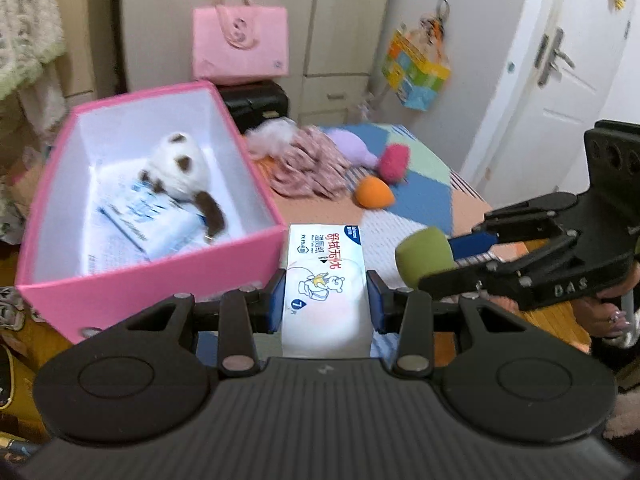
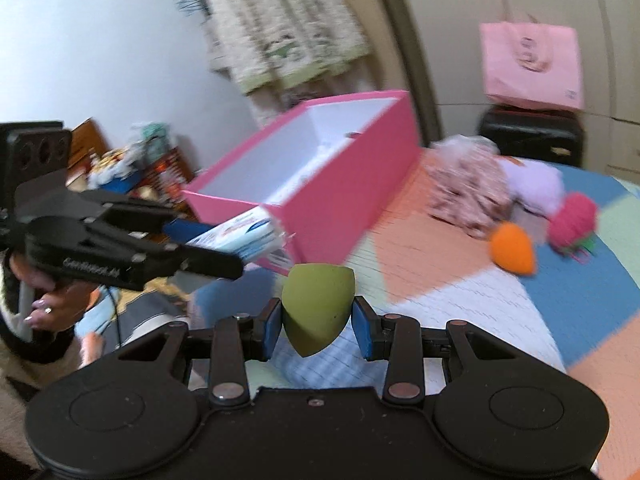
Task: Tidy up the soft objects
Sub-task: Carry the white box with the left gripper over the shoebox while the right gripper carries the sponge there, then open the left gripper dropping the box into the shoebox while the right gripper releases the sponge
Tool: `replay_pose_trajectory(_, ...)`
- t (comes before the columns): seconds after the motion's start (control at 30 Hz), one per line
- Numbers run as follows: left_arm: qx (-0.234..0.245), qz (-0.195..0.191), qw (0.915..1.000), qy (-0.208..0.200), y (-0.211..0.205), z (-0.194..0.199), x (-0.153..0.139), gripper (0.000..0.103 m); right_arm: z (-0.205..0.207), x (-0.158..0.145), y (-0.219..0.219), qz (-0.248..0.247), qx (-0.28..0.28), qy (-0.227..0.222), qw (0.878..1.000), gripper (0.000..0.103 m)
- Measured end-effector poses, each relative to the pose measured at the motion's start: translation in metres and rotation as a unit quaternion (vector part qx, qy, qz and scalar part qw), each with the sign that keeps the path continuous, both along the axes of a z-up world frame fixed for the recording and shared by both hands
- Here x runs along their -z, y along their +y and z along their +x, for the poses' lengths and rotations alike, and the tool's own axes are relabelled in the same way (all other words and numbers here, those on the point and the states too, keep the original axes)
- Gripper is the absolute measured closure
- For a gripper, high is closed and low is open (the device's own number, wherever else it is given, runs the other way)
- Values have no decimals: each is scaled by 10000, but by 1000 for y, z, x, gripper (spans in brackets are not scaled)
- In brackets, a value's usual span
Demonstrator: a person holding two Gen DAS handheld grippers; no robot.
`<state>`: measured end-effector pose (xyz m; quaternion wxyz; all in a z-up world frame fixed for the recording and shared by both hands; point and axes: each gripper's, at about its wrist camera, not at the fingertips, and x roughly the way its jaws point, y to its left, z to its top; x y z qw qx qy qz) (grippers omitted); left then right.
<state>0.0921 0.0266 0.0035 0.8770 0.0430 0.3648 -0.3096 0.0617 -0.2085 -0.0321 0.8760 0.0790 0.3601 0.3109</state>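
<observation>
My left gripper (image 1: 326, 306) is shut on a white wet-wipe pack (image 1: 324, 280) and holds it just right of the pink box (image 1: 160, 276). Inside the box lie a white and brown plush toy (image 1: 180, 168) and a tissue pack (image 1: 152, 220). My right gripper (image 2: 318, 330) is shut on a green sponge (image 2: 316, 308) in front of the pink box (image 2: 344, 200). It shows at the right of the left wrist view (image 1: 440, 260). The left gripper and wipe pack (image 2: 244, 236) show at the left of the right wrist view.
On the patchwork bed cover (image 1: 420, 200) lie an orange sponge (image 1: 374, 194), a pink fuzzy ball (image 1: 394, 162), a purple plush (image 1: 352, 144) and a floral cloth (image 1: 308, 168). A pink bag (image 1: 240, 46) sits on a black case (image 1: 256, 102) behind. A white door (image 1: 560, 80) stands at the right.
</observation>
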Motion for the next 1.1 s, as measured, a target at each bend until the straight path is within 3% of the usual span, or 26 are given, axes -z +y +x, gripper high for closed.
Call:
replay_pose_trajectory(0.33, -540, -207, 9972, -478, 31, 22, -19, 64, 42, -36, 57, -215, -572, -606, 9963, 60)
replay_pose_trajectory(0.43, -829, -117, 9934, -779, 39, 32, -24, 64, 62, -44, 73, -325, -612, -795, 9944, 60)
replay_pose_trajectory(0.6, -1206, -111, 9888, -873, 52, 63, -25, 64, 100, -48, 90, -428, -703, -909, 9925, 60)
replay_pose_trajectory(0.93, -1769, 201, 9822, -606, 60, 135, 3, 64, 176, -22, 132, -1192, -1157, -917, 9818, 60)
replay_pose_trajectory(1.1, -1884, 637, 9789, -476, 59, 162, 15, 64, 210, -8, 147, -1476, -1529, -674, 9748, 60)
